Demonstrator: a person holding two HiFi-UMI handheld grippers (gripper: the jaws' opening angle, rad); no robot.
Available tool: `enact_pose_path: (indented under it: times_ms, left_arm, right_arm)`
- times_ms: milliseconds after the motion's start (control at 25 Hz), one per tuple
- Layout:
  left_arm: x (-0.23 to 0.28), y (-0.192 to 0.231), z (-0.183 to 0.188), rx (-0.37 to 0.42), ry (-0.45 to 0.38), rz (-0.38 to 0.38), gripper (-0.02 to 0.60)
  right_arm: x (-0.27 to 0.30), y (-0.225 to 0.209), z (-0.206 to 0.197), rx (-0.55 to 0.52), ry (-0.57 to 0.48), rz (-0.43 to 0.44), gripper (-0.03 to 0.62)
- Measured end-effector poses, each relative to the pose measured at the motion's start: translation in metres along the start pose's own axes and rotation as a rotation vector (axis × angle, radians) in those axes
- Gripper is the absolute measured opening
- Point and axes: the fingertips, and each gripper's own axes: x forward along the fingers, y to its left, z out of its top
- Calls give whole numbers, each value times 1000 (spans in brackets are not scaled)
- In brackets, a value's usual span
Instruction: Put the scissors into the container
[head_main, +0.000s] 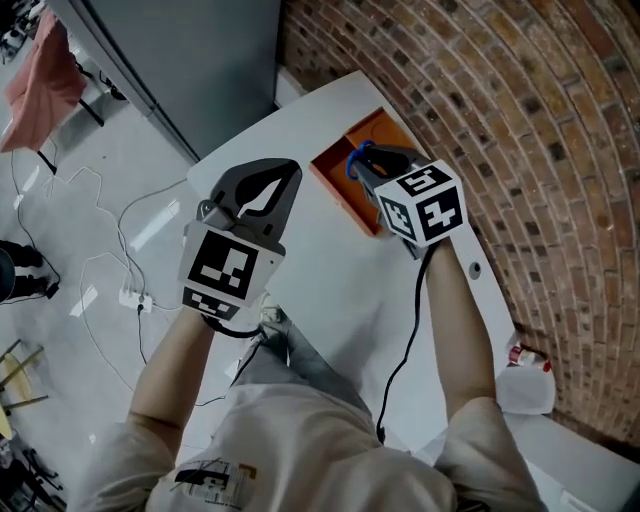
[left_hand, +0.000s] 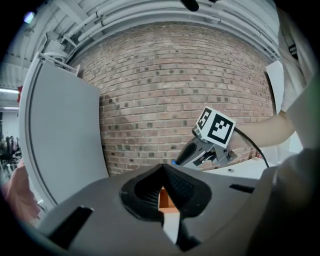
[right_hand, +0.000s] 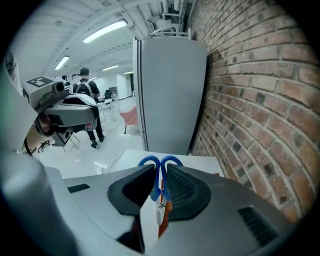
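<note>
Scissors with blue handles (head_main: 356, 157) hang in my right gripper (head_main: 368, 166), which is shut on them just above the orange container (head_main: 336, 186) on the white table (head_main: 340, 285). In the right gripper view the scissors (right_hand: 160, 175) stand upright between the jaws, handles up, with the container's orange (right_hand: 163, 227) showing below. My left gripper (head_main: 283, 178) hovers left of the container, shut and holding nothing. From the left gripper view, the right gripper (left_hand: 179, 161) is up and to the right, and the container (left_hand: 167, 201) peeks through the gap under the closed tips.
A brick wall (head_main: 520, 120) runs along the table's right side, and a grey partition (head_main: 200, 60) stands at the far end. Cables and a power strip (head_main: 132, 296) lie on the floor at left. A white jug (head_main: 525, 388) sits by the table's near right.
</note>
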Motion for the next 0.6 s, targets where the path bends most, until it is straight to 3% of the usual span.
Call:
enact_pose_path:
  times_ms: [280,600]
  left_arm:
    - [36,6,-30,-23,59,-18,8]
    - [76,3,-72,-34,125,-44,8]
  right_arm:
    - [54,-30,-40,27,129,50,75]
    - [112,-35,-74,48,226,86,75]
